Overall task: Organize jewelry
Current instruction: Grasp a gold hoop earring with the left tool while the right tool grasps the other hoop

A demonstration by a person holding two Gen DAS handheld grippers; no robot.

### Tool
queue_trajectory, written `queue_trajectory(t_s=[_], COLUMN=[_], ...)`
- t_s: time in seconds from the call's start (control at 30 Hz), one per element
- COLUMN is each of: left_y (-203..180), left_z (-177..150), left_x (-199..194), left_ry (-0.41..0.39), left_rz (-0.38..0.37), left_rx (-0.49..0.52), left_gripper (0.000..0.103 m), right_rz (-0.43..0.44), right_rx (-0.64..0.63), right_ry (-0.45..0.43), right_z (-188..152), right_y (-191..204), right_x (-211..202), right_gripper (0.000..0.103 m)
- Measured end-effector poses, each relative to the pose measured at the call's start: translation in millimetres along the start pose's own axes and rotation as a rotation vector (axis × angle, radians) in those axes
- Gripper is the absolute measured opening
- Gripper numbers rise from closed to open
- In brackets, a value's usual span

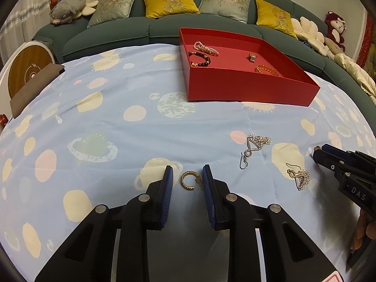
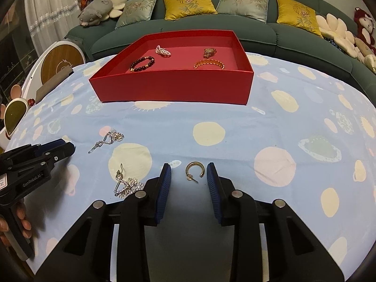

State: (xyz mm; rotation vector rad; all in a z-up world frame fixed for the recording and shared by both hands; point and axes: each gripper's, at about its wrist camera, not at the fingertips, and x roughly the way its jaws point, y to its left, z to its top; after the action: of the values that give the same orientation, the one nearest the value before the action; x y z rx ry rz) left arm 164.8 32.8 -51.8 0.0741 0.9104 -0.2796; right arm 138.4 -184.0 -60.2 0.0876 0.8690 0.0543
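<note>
A red tray [image 1: 235, 87] [image 2: 174, 89] holds a pearl bracelet [image 1: 205, 47], a dark bead bracelet [image 1: 199, 58], a gold ring [image 1: 252, 57] and a gold bangle [image 1: 266, 68]. My left gripper [image 1: 188, 179] is open, with a gold hoop earring [image 1: 189, 180] lying on the cloth between its fingers. My right gripper [image 2: 189, 176] is open, with another gold hoop earring [image 2: 194, 171] between its fingers. Two silver dangle earrings [image 1: 255, 144] [image 1: 299, 176] lie on the cloth between the two grippers.
The table is covered by a light blue cloth with planet prints [image 1: 117, 122]. A green sofa with cushions [image 1: 164, 0] and plush toys stands behind it. A brown pouch [image 1: 35, 87] lies at the left edge.
</note>
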Motion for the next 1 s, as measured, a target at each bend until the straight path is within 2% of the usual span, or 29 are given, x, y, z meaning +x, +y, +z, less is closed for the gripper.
queue_trajectory(t_s=[0.07, 0.17, 0.6, 1.0], left_y=[1, 2, 0, -10], left_z=[0, -1, -2, 24], left_x=[0, -1, -6, -33], left_ry=[0.004, 0.008, 0.015, -0.056], left_rz=[-0.008, -0.02, -0.06, -0.108], left_rx=[-0.003, -0.009, -0.02, -0.043], left_gripper=[0.016, 0.016, 0.016, 0.016], right_rz=[-0.003, -0.002, 0.017, 0.054], right_rx=[0.001, 0.003, 0.016, 0.04], right_ry=[0.002, 0.002, -0.018, -0.097], right_z=[0, 1, 3, 21], right_y=[0, -1, -1, -2], right_x=[1, 1, -7, -36], right_gripper=[0.021, 0.016, 0.016, 0.016])
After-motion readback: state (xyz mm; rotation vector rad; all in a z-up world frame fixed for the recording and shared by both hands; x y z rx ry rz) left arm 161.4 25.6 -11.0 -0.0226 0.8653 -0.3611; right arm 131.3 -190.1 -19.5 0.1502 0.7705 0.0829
